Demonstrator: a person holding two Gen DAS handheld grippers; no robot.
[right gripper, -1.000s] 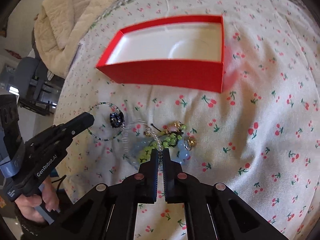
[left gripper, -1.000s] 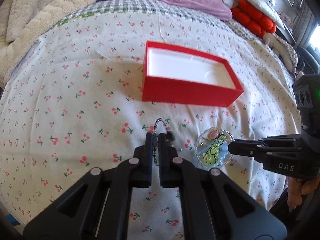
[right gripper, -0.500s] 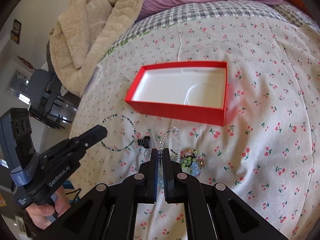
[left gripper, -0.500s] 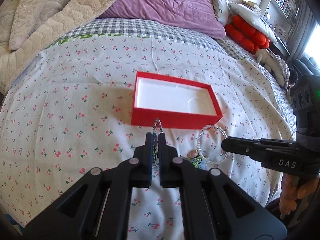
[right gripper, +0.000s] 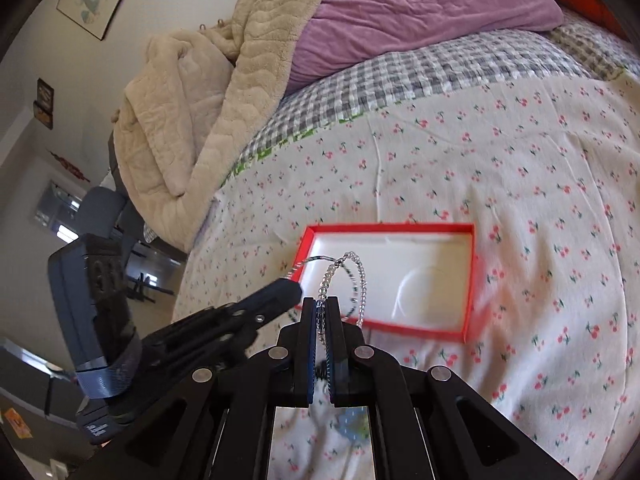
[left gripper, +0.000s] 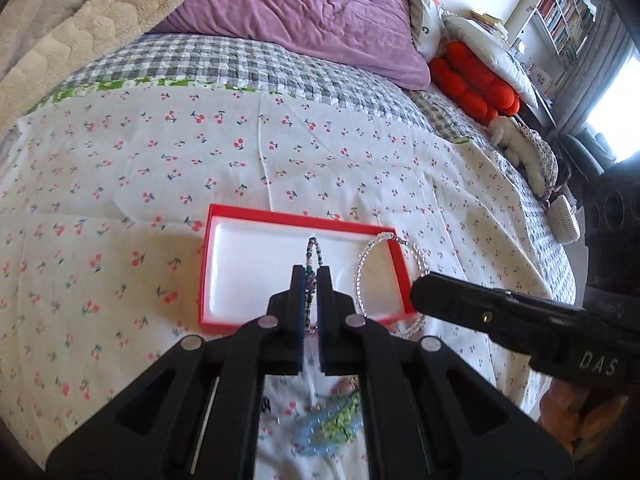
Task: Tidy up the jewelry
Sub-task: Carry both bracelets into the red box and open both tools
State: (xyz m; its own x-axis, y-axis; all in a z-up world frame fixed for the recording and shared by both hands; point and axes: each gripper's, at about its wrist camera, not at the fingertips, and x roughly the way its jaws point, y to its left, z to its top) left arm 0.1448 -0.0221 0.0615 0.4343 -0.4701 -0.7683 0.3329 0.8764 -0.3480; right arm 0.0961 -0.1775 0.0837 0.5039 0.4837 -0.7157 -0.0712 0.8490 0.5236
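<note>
Bedding forms the work surface: a cherry-print sheet (left gripper: pixel 360 160), with a purple duvet (left gripper: pixel 300 12) and a beige blanket (right gripper: pixel 192 120) well beyond the box. Near the sheet's middle lies a red box (left gripper: pixel 206 276) with a white, unfilled lining.

Both grippers hang close above the box's near wall. The left gripper (left gripper: pixel 313 276) has its jaws pinched narrow on a dark beaded bracelet (left gripper: pixel 314 246), whose loop juts out over the lining. The right gripper (right gripper: pixel 321 312) is likewise clamped, on a clear beaded bracelet (right gripper: pixel 362 276) that overhangs the box's near left corner as that camera sees it.

Recommended procedure: carry each loop fully inside the box walls, lower until the beads touch the lining, then part the jaws. Release one side at a time, keeping the loops apart to prevent tangling. More jewelry (left gripper: pixel 332 426), blurred, lies on the sheet nearer than the box, beneath the grippers.
</note>
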